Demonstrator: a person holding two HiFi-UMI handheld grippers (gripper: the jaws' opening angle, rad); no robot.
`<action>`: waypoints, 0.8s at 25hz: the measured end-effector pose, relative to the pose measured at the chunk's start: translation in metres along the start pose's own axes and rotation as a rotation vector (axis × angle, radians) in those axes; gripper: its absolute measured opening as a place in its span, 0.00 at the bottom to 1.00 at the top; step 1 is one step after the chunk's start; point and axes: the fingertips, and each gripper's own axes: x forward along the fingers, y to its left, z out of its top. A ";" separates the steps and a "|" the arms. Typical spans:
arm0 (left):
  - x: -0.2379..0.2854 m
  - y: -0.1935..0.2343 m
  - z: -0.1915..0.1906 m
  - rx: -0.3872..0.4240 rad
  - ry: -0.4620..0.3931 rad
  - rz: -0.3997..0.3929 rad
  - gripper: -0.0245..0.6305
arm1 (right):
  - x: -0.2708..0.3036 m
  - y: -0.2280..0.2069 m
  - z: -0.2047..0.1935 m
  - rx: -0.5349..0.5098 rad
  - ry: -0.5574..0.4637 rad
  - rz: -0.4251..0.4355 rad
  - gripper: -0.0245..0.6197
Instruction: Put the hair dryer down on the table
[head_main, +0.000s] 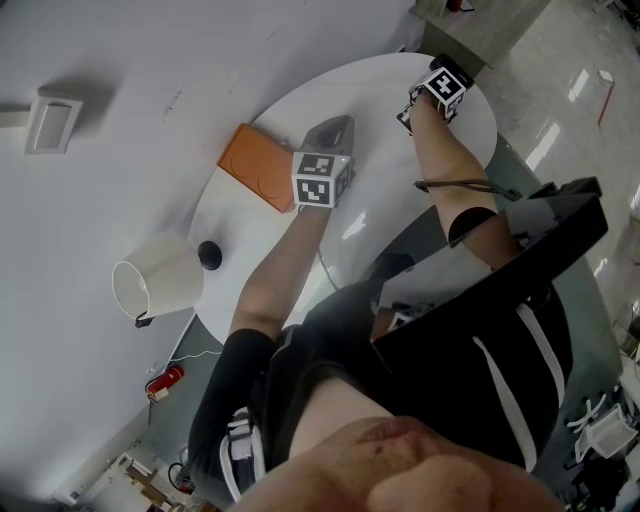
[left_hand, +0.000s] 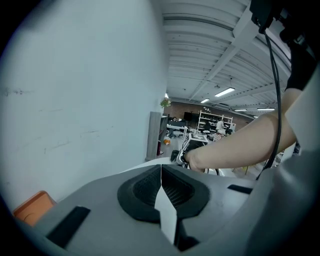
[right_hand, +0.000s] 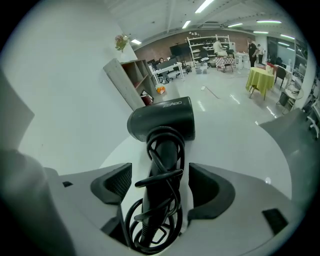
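The right gripper (right_hand: 162, 184) stands with jaws spread wide, touching nothing, so the black plastic hair dryer (right_hand: 165, 122), cord wound round its handle, rests between them on the round white table (right_hand: 240, 150), apparently delivered. The left gripper (left_hand: 161, 192), closed and empty, hovers over the table.

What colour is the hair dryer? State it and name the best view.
Black. The hair dryer shows best in the right gripper view.

Left claw (left_hand: 161, 171) has jaws together; right claw (right_hand: 160, 182), angled downward, has jaws wide apart.
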 end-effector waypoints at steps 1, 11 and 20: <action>-0.004 0.000 0.000 -0.001 -0.001 0.004 0.09 | -0.002 0.001 0.000 -0.009 -0.004 0.008 0.56; -0.043 0.010 0.003 -0.035 -0.077 0.056 0.09 | -0.036 0.012 0.001 -0.114 -0.085 0.055 0.56; -0.095 0.022 0.009 -0.068 -0.151 0.115 0.09 | -0.073 0.016 -0.001 -0.182 -0.156 0.098 0.48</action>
